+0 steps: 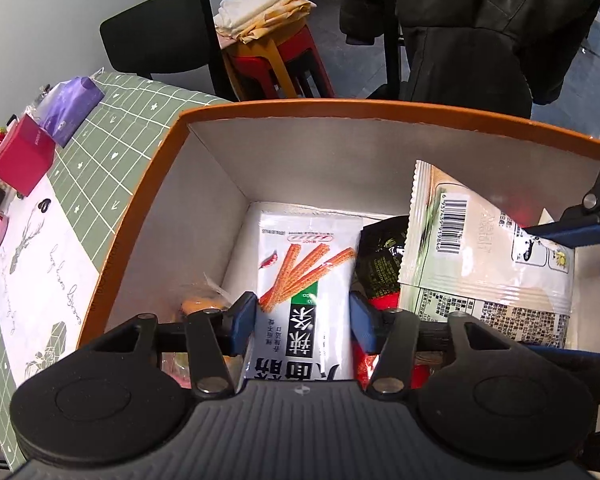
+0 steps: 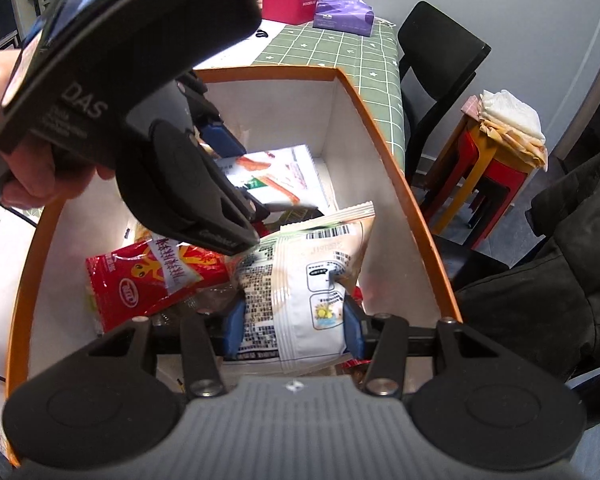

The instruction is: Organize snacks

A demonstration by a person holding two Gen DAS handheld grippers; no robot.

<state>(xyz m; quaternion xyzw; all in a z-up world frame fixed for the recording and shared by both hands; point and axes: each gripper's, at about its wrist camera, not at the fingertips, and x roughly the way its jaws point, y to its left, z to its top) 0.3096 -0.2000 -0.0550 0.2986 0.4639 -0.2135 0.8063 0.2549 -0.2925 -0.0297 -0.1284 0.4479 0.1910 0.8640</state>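
Observation:
An orange-rimmed white box (image 1: 340,110) (image 2: 384,148) stands on the table and holds several snack packs. My left gripper (image 1: 303,312) is inside the box, shut on a white pack printed with orange sticks (image 1: 300,280), which also shows in the right wrist view (image 2: 276,176). My right gripper (image 2: 294,328) is shut on a pale pack with a barcode (image 2: 316,280) (image 1: 472,256), held over the box's right side. A red pack (image 2: 148,276) and a black pack (image 1: 380,256) lie in the box. The left gripper's body (image 2: 140,92) fills the upper left of the right wrist view.
A green grid tablecloth (image 1: 112,152) covers the table, with a pink box (image 1: 24,156) and a purple tissue pack (image 1: 70,106) at its far end. A black chair (image 1: 160,28), a red-and-yellow stool with cloths (image 1: 276,56) and a dark coat (image 1: 480,28) stand beyond the table.

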